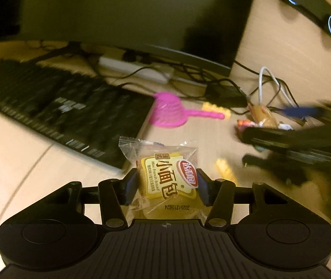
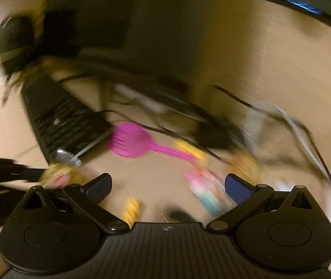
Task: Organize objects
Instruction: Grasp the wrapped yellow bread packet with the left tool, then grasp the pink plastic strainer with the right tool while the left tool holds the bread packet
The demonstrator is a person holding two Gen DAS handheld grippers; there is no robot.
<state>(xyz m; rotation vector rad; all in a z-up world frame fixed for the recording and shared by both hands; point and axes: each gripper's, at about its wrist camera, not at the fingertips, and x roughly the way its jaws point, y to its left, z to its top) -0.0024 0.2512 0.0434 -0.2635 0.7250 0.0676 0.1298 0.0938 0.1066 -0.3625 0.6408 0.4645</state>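
We have the bread packet (image 1: pixel 167 179) pinched in our left gripper (image 1: pixel 165 183); our right gripper (image 2: pixel 168 187) gapes empty; scoop (image 1: pixel 167 112) and, seemingly, sweets remain scattered.

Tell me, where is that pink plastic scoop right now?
In the left wrist view the pink scoop lies on the desk at centre, just right of the keyboard.

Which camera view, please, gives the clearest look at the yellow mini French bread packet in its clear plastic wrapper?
The left wrist view: the yellow bread packet sits sharp and centred. The right wrist view shows only a blurred yellow patch at left.
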